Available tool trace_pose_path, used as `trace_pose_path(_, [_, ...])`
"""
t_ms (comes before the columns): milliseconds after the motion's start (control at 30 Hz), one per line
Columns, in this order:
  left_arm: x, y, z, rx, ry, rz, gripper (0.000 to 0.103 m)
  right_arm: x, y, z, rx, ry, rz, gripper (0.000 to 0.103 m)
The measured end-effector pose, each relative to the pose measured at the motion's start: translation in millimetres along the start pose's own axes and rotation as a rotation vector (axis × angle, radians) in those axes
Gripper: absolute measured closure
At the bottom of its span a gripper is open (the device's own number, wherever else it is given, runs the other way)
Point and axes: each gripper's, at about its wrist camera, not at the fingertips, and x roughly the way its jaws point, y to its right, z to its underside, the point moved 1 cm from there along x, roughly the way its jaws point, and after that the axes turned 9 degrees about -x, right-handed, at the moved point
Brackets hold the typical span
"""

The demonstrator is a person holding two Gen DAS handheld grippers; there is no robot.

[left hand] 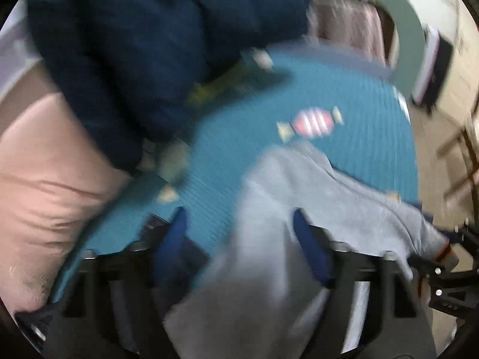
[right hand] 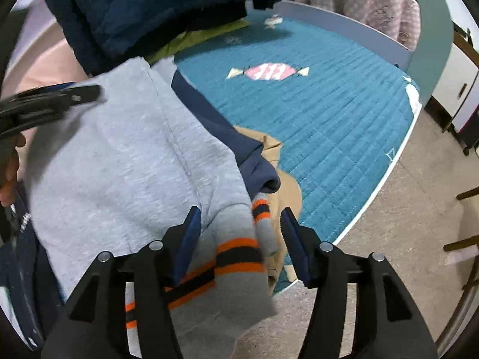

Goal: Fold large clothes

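Right wrist view: the right tongs (right hand: 239, 224) stand wide apart, the striped cuff (right hand: 239, 257) of the grey sweatshirt (right hand: 125, 161) lying loose between the fingers, unpinched. The sweatshirt sprawls across the teal quilted bed (right hand: 329, 113), overlapping a tan garment (right hand: 287, 185), beside a navy jacket (right hand: 155, 9). Left wrist view, blurred: the left tongs (left hand: 239, 227) are also wide, grey cloth draped between them.

Grey sweater (right hand: 125, 161) w/ orange-navy striped cuffs, teal quilt (right hand: 329, 101).
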Motion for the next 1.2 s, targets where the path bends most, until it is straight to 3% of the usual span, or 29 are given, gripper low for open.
trace_pose_path(100, [-38.4,-29.9,5.2,-0.088,0.074,0.02,0.027,-24.2,0.3,-2.6,0.008,0.07,0.006,0.047])
trace_pose_path(200, [-66.5,-46.2,24.8,-0.138,0.058,0.114,0.026,-53.7,-16.4,-8.2,-0.042,0.154,0.007,0.046])
trace_pose_path(267, [-81.0,-50.1,47.6,-0.128,0.049,0.087,0.026,-71.9,-41.4,-12.4,-0.106,0.207,-0.015,0.046])
trace_pose_path(333, [-90.9,-54.0,69.9,-0.136,0.031,0.083,0.026,-74.6,-70.1,-20.8,-0.173,0.23,-0.096,0.046])
trace_pose_path(433, [-101.7,-70.3,105.7,-0.225,-0.018,0.089,0.024,-51.3,-103.5,-33.4,-0.225,0.194,-0.135,0.047])
trace_pose_path(467, [-102.9,-77.7,118.7,-0.252,-0.046,0.085,0.024,-34.5,-111.7,-37.6,-0.228,0.162,-0.138,0.054])
trace_pose_path(567, [-107.0,-97.1,146.8,-0.301,-0.087,0.016,0.024,12.0,-118.6,-39.1,-0.197,0.057,-0.172,0.056])
trace_pose_path(667, [-114.6,-110.4,163.6,-0.33,-0.095,-0.037,0.024,33.5,-121.3,-42.5,-0.202,0.039,-0.114,0.057])
trace_pose_path(833, [-138.0,-122.0,185.9,-0.368,-0.1,-0.081,0.023,8.9,-124.3,-42.3,-0.163,0.047,-0.102,0.055])
trace_pose_path(1000, [-172.1,-132.5,206.6,-0.415,-0.083,-0.118,0.021,-45.2,-140.3,-1.2,-0.186,0.13,-0.089,0.051])
trace_pose_path(1133, [-210.4,-134.6,218.7,-0.438,-0.057,-0.139,0.017,-15.6,-154.5,18.4,-0.258,0.04,-0.038,0.046])
trace_pose_path(1200, [-229.9,-136.9,223.1,-0.458,-0.039,-0.152,0.017,-8.4,-158.6,20.0,-0.302,0.047,-0.014,0.044])
